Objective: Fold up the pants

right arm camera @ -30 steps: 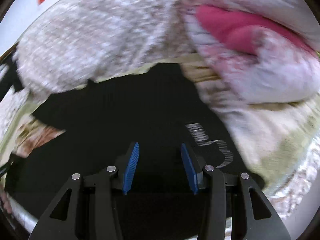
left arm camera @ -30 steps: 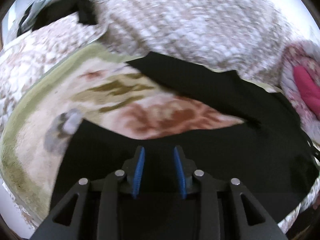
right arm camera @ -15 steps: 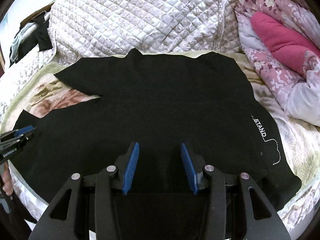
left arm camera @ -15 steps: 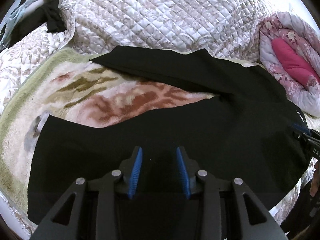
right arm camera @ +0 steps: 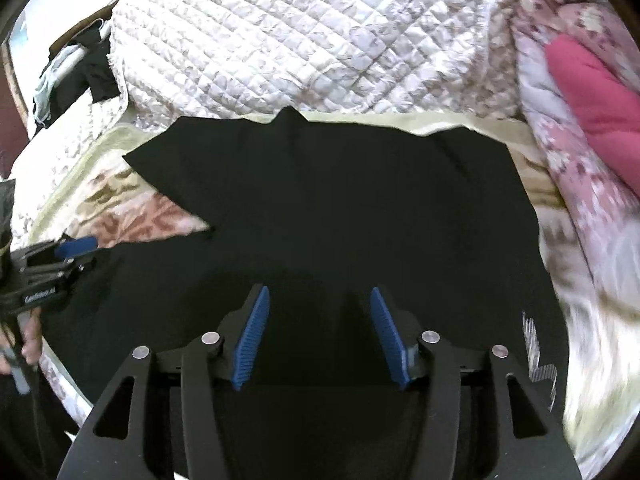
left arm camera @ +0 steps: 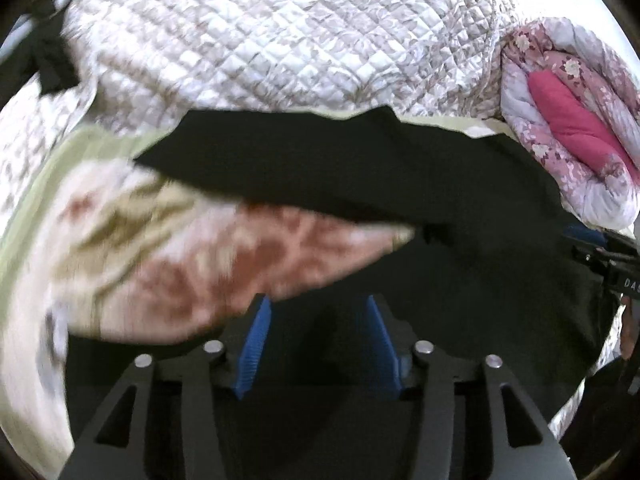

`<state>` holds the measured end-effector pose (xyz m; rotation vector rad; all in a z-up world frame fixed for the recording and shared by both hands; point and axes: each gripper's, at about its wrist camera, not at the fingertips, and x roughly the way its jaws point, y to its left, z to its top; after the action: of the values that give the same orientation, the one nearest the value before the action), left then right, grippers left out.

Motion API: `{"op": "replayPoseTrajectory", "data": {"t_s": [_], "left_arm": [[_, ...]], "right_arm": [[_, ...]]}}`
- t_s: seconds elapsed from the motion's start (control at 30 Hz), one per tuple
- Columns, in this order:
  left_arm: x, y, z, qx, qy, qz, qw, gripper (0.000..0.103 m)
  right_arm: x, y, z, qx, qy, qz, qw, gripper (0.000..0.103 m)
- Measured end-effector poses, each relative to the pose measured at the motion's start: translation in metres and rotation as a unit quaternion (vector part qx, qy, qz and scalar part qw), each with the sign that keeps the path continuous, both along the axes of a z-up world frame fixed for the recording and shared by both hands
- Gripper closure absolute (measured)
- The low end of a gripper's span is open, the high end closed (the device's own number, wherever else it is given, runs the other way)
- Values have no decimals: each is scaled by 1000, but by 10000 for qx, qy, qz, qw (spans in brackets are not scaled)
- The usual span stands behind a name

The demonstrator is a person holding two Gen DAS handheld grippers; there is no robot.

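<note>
A white quilted cover (right arm camera: 304,40) is seen lying behind the black pants (right arm camera: 340,208), a floral bundle with a pink pillow (right arm camera: 592,108) is crowding their right side, and dark clothes (right arm camera: 92,72) are piled far left. The pants are being shown spread flat on a patterned blanket (left arm camera: 168,248), legs splayed apart. Both the left gripper (left arm camera: 316,344) and the right gripper (right arm camera: 320,336) are being held wide apart over the dark cloth, with nothing gripped.
</note>
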<state>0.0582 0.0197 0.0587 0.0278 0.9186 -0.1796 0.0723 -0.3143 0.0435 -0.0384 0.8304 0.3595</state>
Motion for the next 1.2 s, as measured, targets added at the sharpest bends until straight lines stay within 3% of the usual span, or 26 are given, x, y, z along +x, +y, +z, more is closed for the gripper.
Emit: {"op": "replayPoseTrajectory", "data": {"t_s": [0.2,0.3,0.57,0.77,0.83,0.93,0.97,1.0,1.03,1.07,1.1,1.13,1.17,1.2], "left_arm": [[70,-2,17,268,-246,-329,9988,40],[113,2,18,303,-296,-346,9985,38],[209,3,-12,345,-62,-370,9987,34],[251,-12,-38,387,119,-500,9979,31],[254,-18,-48,402,161,-561,9975,23],[249,-28,-57,629,-120,-640,9959,20],[247,-31,-58,717,-168,-665,9951,27],[245,-34,-57,735,-202,-724,9945,32],[243,-36,-56,754,-250,-783,9938,46],[240,-39,-54,763,-290,-853,9930,63],[237,-43,-51,828,-342,-903,9919,70],[235,-48,-49,921,-407,-948,9904,87],[230,-52,-44,978,-479,-963,9894,97],[228,-54,-40,1001,-517,-918,9894,99]], "right_arm": [[63,-10,15,-526,-188,446,9974,43],[101,-22,12,-418,-82,551,9976,43],[186,-19,-13,-641,183,869,9940,43],[232,-10,-25,-726,226,1141,9906,42],[244,-6,-34,-773,431,1250,9882,42],[252,1,-48,-952,588,1388,9840,42],[252,3,-47,-950,594,1440,9832,45],[251,4,-46,-974,596,1491,9822,65],[248,6,-44,-991,537,1543,9816,93],[245,9,-42,-1001,474,1562,9815,95],[240,12,-40,-1017,451,1565,9814,95],[235,15,-39,-1109,372,1568,9807,95],[226,21,-37,-1218,242,1601,9793,95],[219,23,-34,-1225,169,1599,9794,96]]}}
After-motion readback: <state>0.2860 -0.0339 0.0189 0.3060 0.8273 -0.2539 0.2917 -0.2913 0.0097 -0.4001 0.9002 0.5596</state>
